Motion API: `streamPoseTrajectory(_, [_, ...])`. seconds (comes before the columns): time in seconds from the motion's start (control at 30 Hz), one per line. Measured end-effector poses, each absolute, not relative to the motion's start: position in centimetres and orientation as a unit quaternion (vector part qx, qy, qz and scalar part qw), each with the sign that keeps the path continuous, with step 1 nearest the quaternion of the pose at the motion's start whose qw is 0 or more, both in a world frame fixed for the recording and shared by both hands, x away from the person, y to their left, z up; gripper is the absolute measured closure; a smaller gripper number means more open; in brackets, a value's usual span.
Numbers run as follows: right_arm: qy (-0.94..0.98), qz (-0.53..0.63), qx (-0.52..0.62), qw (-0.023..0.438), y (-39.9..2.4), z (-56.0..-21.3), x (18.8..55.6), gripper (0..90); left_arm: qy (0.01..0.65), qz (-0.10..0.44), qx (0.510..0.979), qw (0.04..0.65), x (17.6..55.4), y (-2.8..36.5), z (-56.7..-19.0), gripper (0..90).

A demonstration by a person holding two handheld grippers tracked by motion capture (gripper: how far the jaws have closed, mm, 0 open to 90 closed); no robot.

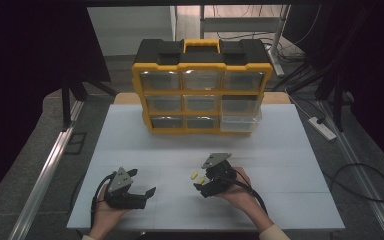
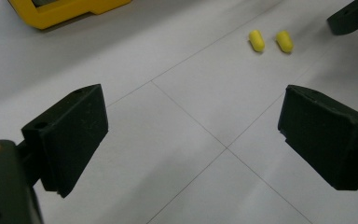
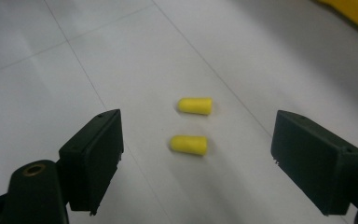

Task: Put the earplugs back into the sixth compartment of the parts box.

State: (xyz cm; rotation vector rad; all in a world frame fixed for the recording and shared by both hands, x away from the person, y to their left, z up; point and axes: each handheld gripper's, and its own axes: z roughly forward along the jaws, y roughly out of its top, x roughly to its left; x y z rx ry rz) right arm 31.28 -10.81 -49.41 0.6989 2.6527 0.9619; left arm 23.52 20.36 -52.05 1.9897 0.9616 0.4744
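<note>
Two small yellow earplugs (image 1: 195,175) lie side by side on the white table. In the right gripper view, the nearer earplug (image 3: 189,144) and the farther earplug (image 3: 195,106) rest just ahead of the gap between the jaws. My right gripper (image 1: 200,178) is open, low over the table and pointing left at them, its jaws apart on either side. My left gripper (image 1: 143,182) is open near the front left with nothing in it. From the left gripper view (image 2: 193,100), both earplugs (image 2: 257,40) lie farther off at the upper right.
A yellow and black drawer organiser (image 1: 202,85) stands upright at the back of the white table (image 1: 290,165). Its bottom right clear drawer (image 1: 240,122) is pulled out a little. A power strip (image 1: 322,127) and cables lie on the floor to the right.
</note>
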Motion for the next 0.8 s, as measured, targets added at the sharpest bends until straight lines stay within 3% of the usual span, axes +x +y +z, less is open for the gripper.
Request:
streamPoseTrajectory(0.4, [0.911,0.302,0.261,0.105,-10.3,-51.7,32.2,22.5,0.383,0.192,0.798,0.425,23.5,20.3,-52.1,8.3])
streamPoseTrajectory(0.8, [0.914,0.299,0.256,0.1,-10.1,-52.2,31.9,46.4,0.384,0.192,0.796,0.426,23.4,20.4,-52.1,8.2])
